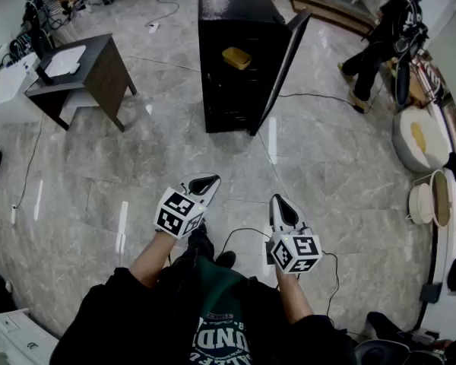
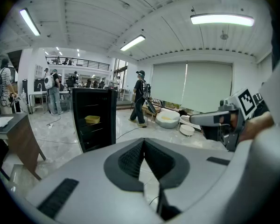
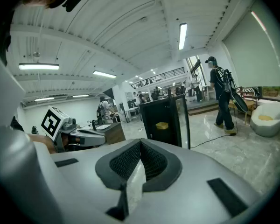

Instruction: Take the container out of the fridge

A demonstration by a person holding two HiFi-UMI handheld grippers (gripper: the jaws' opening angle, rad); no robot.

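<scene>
Across the marble floor stands a black fridge (image 1: 229,52) with its door (image 1: 280,71) swung open to the right. A yellow container (image 1: 236,58) sits on a shelf inside. It also shows in the left gripper view as the container (image 2: 92,120) and in the right gripper view as the container (image 3: 162,125). Both grippers are held low in front of me, far from the fridge. My left gripper (image 1: 205,182) has its jaws together and empty, with tips meeting (image 2: 143,141). My right gripper (image 1: 283,210) is shut too, with nothing between its jaws (image 3: 140,143).
A dark desk (image 1: 91,67) with a white tray stands to the left of the fridge. A person (image 1: 376,44) walks at the far right, near a white round tub (image 1: 422,139). Cables (image 1: 304,95) trail over the floor by the fridge and at my feet.
</scene>
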